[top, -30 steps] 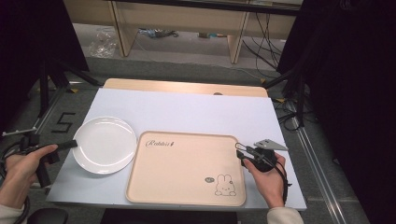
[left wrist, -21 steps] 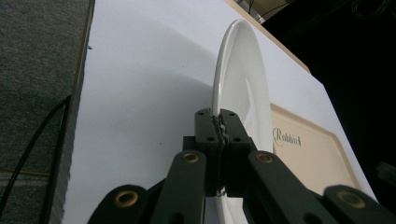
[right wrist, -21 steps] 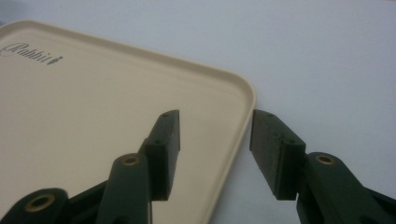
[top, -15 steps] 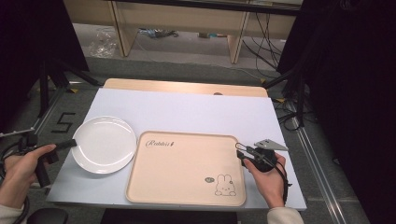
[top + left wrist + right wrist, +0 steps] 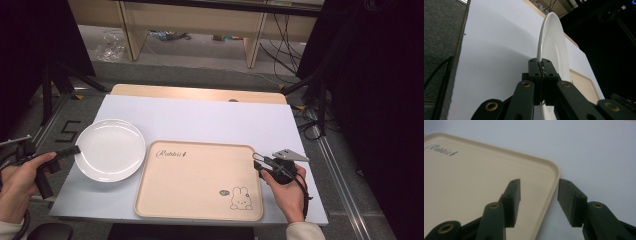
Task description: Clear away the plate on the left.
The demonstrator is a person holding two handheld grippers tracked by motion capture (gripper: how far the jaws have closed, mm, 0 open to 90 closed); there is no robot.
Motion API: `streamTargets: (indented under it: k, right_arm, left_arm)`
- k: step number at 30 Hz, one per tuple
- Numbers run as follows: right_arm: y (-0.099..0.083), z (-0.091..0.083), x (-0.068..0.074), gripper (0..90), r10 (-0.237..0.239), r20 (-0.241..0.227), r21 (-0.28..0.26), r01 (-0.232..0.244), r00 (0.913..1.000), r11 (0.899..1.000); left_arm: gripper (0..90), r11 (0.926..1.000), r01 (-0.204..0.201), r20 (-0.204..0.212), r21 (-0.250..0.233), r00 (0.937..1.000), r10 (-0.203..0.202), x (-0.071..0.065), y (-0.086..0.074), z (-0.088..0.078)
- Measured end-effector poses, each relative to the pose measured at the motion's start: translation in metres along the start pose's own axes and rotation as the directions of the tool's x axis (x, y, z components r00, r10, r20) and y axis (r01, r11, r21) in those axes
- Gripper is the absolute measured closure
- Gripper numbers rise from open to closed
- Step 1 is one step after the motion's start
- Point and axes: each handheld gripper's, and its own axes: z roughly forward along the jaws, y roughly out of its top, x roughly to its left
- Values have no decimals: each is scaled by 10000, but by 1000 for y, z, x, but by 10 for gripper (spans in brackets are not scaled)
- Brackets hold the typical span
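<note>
Left tool (image 5: 541,71) pinched the plate (image 5: 110,148) rim thinly — it could slip; right tool (image 5: 539,202) straddled the tray (image 5: 200,180) edge, open — unsupported.

Both grippers, the left gripper (image 5: 75,149) and the right gripper (image 5: 257,161), are black with brass-coloured rivets and small screws on flat jaws, the right one carries a grey three-cornered plate, black cables trail away, and light sleeves cover the wrists.
</note>
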Motion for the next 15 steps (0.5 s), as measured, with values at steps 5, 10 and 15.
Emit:
streamTargets:
  k: [5,10,15]
  right_arm:
    - [0,-1,-1,540,-85,33,-22,85,10000,10000]
    - [0,1,2,511,371,-172,-313,-376,9992,9988]
    - [0,0,-1,466,196,-283,-296,-205,9994,9994]
  left_arm:
    - [876,10000,-39,31,52,10000,39,-5,1,-1]
    - [876,9999,-32,310,135,9995,28,-11,-1,2]
    - [876,9999,29,490,143,9988,-36,-14,-1,3]
